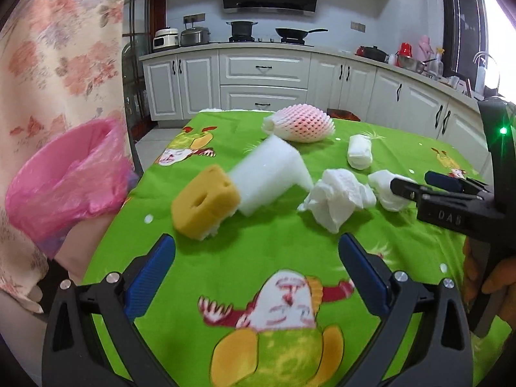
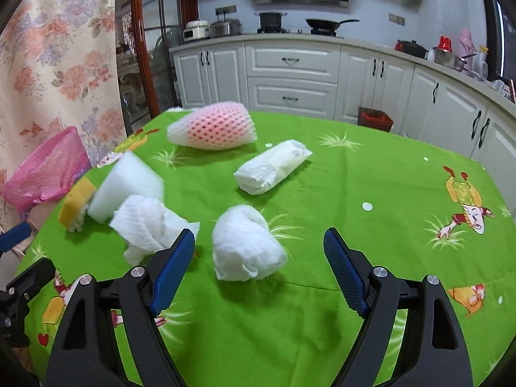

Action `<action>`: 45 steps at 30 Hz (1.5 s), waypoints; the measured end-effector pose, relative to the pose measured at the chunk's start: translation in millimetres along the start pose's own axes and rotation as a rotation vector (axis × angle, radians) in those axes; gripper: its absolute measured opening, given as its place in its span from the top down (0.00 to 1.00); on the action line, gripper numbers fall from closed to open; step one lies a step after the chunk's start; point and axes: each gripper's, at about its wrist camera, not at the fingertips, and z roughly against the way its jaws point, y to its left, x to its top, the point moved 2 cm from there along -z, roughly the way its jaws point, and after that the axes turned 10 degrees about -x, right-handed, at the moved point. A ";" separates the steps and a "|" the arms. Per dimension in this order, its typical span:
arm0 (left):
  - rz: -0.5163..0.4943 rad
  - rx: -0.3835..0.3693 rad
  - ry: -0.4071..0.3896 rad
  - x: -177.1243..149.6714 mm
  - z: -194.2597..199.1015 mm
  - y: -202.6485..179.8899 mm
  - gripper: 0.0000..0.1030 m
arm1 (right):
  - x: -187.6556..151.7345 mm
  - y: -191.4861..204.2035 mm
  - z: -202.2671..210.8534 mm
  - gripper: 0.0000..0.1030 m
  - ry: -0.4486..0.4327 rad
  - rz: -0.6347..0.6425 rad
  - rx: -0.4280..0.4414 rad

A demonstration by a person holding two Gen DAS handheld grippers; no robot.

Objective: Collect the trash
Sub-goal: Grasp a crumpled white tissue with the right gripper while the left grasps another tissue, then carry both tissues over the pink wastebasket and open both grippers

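Right gripper (image 2: 259,267) spread wide, nothing held; tissue wad (image 2: 246,245) just ahead at 12 o'clock on green cloth (image 2: 354,193). Left gripper (image 1: 256,277) likewise spread, empty. Best advanced low, centred on wad before closing. Pink bin (image 1: 64,174) at 9 o'clock.

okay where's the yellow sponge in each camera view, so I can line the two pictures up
Left wrist view: yellow sponge left of centre, ahead of the left jaw, against the white foam block.
Right wrist view: sponge at far left, partly behind that block.
Shared landmark: pink foam fruit net at the far table edge.
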 end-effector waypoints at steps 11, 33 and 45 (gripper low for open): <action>-0.009 0.001 0.027 19.7 -47.0 -25.3 0.05 | -4.7 -2.3 -14.7 0.71 0.065 0.039 0.070; -0.049 -0.014 0.064 32.7 -94.4 -85.0 0.77 | -28.9 -71.2 40.5 0.78 -0.042 -0.107 -0.023; -0.033 -0.119 0.016 7.2 -38.3 -89.3 0.78 | -41.2 -67.9 66.8 0.78 -0.050 -0.096 -0.040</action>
